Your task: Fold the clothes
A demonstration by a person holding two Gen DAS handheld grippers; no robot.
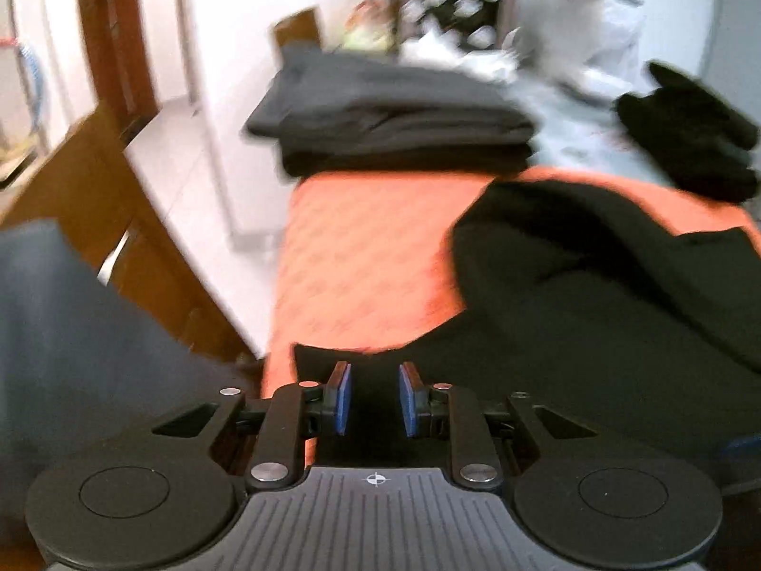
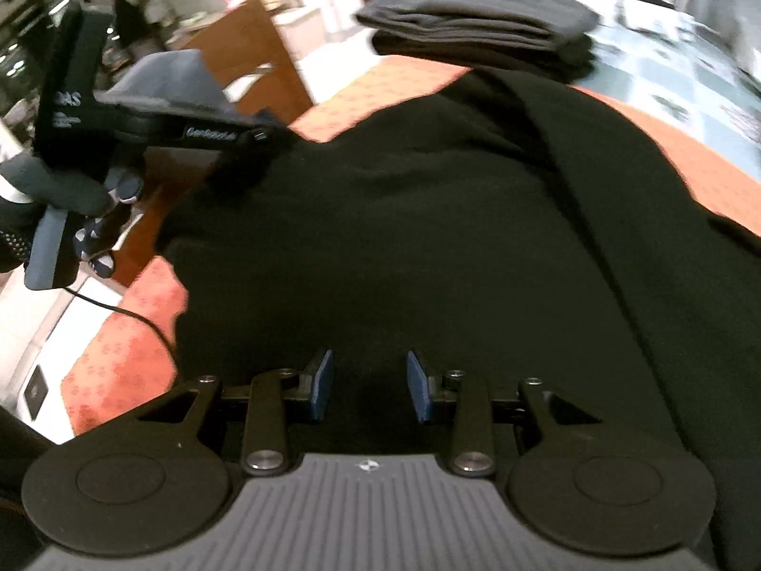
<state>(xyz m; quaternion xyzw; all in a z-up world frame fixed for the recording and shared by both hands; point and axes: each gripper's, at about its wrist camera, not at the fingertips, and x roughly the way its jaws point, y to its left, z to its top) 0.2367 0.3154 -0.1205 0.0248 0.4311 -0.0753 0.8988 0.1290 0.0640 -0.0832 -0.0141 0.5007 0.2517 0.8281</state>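
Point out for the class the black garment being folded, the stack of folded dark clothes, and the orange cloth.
black garment (image 2: 428, 219): right wrist view, middle of its spread fabric.
stack of folded dark clothes (image 1: 395, 128): left wrist view, top layer.
orange cloth (image 1: 361, 257): left wrist view, bare patch.

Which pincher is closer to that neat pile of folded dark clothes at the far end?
Left, probably. The left gripper sits at the black garment's far-left edge, toward the folded stack. The right gripper hovers at the garment's near edge, farther back.
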